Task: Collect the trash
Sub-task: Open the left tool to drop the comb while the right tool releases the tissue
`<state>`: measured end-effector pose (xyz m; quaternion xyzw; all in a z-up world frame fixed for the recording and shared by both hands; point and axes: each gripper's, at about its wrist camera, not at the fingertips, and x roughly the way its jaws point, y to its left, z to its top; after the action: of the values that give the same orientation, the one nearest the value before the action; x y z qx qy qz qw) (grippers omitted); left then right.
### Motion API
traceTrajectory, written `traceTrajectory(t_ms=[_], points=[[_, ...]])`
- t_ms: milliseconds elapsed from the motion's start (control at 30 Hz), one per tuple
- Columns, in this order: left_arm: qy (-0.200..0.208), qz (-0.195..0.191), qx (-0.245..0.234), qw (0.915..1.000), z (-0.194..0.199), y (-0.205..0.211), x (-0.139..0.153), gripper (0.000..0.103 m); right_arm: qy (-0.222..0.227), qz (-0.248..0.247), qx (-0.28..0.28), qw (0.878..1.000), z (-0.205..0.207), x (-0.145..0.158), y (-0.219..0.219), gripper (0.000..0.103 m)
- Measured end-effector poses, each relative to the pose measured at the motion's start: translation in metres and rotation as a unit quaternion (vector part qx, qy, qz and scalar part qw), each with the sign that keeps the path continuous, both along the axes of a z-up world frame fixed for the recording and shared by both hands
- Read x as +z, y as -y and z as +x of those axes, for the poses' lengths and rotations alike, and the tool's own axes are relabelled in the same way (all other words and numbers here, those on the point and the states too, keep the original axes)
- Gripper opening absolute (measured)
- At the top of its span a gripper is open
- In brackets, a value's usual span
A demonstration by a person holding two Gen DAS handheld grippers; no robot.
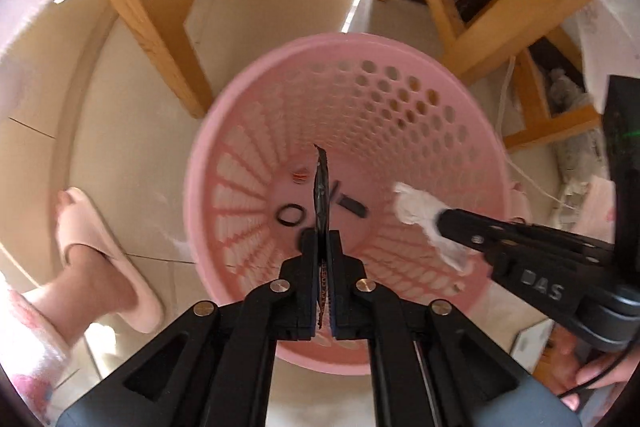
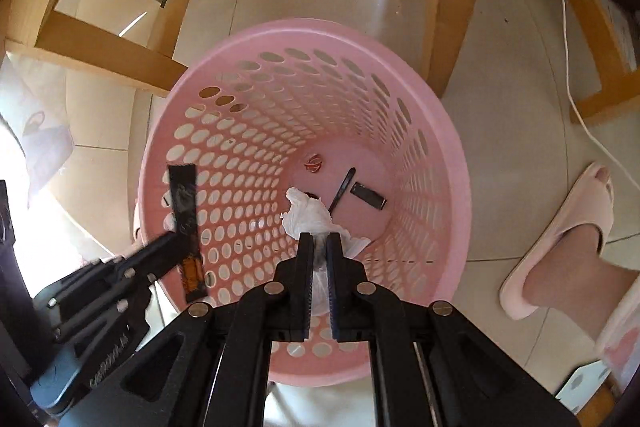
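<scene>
A pink perforated basket [image 1: 420, 99] [image 2: 448, 163] stands on the tiled floor below both grippers. My left gripper [image 1: 321, 239] points down over its mouth, shut on a black coffee sachet [image 1: 321, 187] seen edge-on; in the right wrist view the same sachet [image 2: 185, 211] hangs from the left gripper [image 2: 170, 241] above the basket's left rim. My right gripper [image 2: 320, 241] [image 1: 440, 217] is shut on a crumpled white tissue [image 2: 310, 215] [image 1: 416, 205] above the basket. At the basket's bottom lie a black ring [image 1: 289, 215], a small black piece [image 2: 368, 197], a thin black stick [image 2: 342, 189] and a red-white scrap [image 2: 314, 163].
Wooden chair and table legs [image 1: 148, 27] [image 2: 444, 7] stand close behind the basket. A person's feet in pink slippers [image 1: 104, 255] [image 2: 560, 247] are on either side. A white cable [image 2: 568, 67] runs along the floor at the right.
</scene>
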<state>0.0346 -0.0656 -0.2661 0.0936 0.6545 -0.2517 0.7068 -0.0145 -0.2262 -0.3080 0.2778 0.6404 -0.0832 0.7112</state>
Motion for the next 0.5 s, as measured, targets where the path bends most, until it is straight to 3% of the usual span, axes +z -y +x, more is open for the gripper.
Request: traceTrajectory(t_ms=[133, 233, 267, 300, 500], points=[[0.024, 0.012, -0.021, 0.9994, -0.006, 0.006, 0.006, 0.009, 0.007, -0.012, 0.004, 1.0, -0.002, 0.003, 0.0, 0.016], [0.019, 0.009, -0.012, 0.9997, -0.006, 0.004, 0.007, 0.024, 0.011, -0.026, -0.013, 1.0, -0.002, 0.006, 0.004, 0.056], [0.022, 0.011, -0.007, 0.9997, -0.006, 0.004, 0.008, 0.038, 0.017, -0.032, -0.02, 0.999, -0.003, 0.008, 0.005, 0.068], [0.028, 0.012, -0.003, 0.9995, -0.005, 0.003, 0.011, 0.05, 0.023, -0.039, -0.025, 0.999, -0.005, 0.011, 0.007, 0.068], [0.054, 0.016, 0.012, 0.9984, -0.002, -0.001, 0.022, 0.063, 0.032, -0.035, -0.028, 0.998, -0.003, 0.018, 0.01, 0.068]])
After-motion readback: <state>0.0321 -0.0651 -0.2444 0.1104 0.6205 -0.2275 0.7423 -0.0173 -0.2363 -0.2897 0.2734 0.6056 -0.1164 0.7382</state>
